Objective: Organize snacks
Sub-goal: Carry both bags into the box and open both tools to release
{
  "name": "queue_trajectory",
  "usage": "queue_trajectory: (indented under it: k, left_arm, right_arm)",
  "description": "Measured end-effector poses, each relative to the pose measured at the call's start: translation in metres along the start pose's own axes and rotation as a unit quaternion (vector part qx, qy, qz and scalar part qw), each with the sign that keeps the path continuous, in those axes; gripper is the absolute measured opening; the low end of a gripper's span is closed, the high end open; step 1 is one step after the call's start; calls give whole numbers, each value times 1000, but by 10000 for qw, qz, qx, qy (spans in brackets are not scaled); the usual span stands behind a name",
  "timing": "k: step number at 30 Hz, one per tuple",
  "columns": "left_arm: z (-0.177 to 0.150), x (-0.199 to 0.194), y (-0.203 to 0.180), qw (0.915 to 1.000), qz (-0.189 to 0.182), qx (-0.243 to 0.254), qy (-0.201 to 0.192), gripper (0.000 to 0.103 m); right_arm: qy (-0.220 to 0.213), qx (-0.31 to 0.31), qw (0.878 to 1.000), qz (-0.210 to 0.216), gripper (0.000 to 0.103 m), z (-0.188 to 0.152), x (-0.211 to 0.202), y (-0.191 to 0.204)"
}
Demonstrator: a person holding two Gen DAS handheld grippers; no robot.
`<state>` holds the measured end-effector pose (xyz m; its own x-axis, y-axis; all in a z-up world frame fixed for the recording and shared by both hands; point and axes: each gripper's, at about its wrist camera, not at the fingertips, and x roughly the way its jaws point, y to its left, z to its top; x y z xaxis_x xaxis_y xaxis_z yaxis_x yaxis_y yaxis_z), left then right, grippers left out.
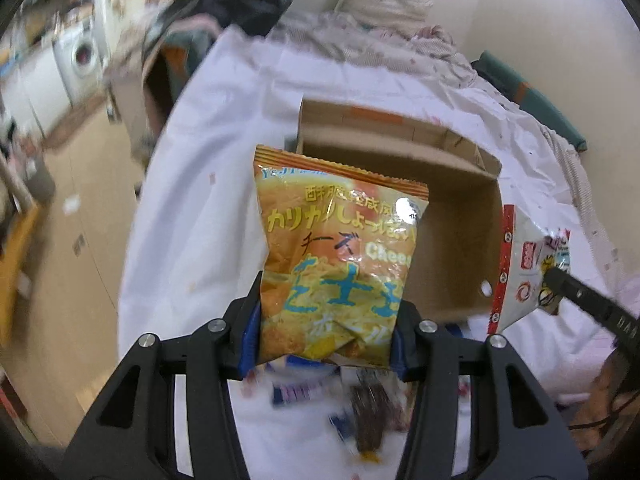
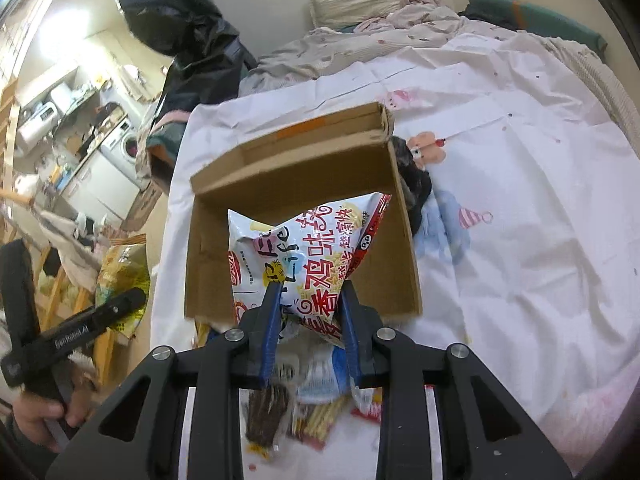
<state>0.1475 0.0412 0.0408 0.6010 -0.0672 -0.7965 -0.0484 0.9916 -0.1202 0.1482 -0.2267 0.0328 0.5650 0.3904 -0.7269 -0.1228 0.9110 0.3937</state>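
My left gripper (image 1: 326,304) is shut on an orange cheese snack bag (image 1: 340,248), lifted in the air in front of an open cardboard box (image 1: 460,240) that lies on a white bedsheet. My right gripper (image 2: 308,292) is shut on a white and red snack bag (image 2: 308,248), which hangs over the near part of the same box (image 2: 296,184). In the left wrist view the white and red bag (image 1: 524,272) shows at the right, beside the box. The orange bag (image 2: 124,276) and the left gripper show at the left of the right wrist view.
Several loose snack packs (image 2: 304,412) lie on the sheet (image 2: 520,220) just below both grippers. A dark object (image 2: 416,180) sits against the box's right wall. Pillows and a crumpled quilt (image 2: 360,20) lie at the far end of the bed. The floor and a washing machine (image 2: 128,144) are at the left.
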Motion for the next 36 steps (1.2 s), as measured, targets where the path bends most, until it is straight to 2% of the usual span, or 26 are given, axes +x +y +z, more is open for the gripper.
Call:
queue_trajectory:
  k: [4,7,10,15,21,26,36]
  left_arm:
    - [17,21,-12,9999,-87,117,55,46]
    - [21,39,-15,9998,25,181,74,46]
    - [19,59,-19,9996,-64,250,149,46]
    - [9,75,-29,9986,-65,484,193,46]
    - [6,93,-30,9981,-150,522,283,46]
    - [5,101,-23,9982,-179,321,465,46]
    - [2,98,-23,9983,-120,324,470,47]
  right_arm:
    - [-100,-76,9999,-6,29,14,17,-4]
    - [-94,-36,9999,8,29,13,33,-12]
    - [55,119,9999,-11,29,6,50,-20]
    - [239,78,9996,-163,30,1,67,-23]
    - [403,112,9989,-214,30,0,79,-25]
    - [462,154,9984,-302,30,0,83,-25]
    - [584,143,9978,-292,30,-2,88,-23]
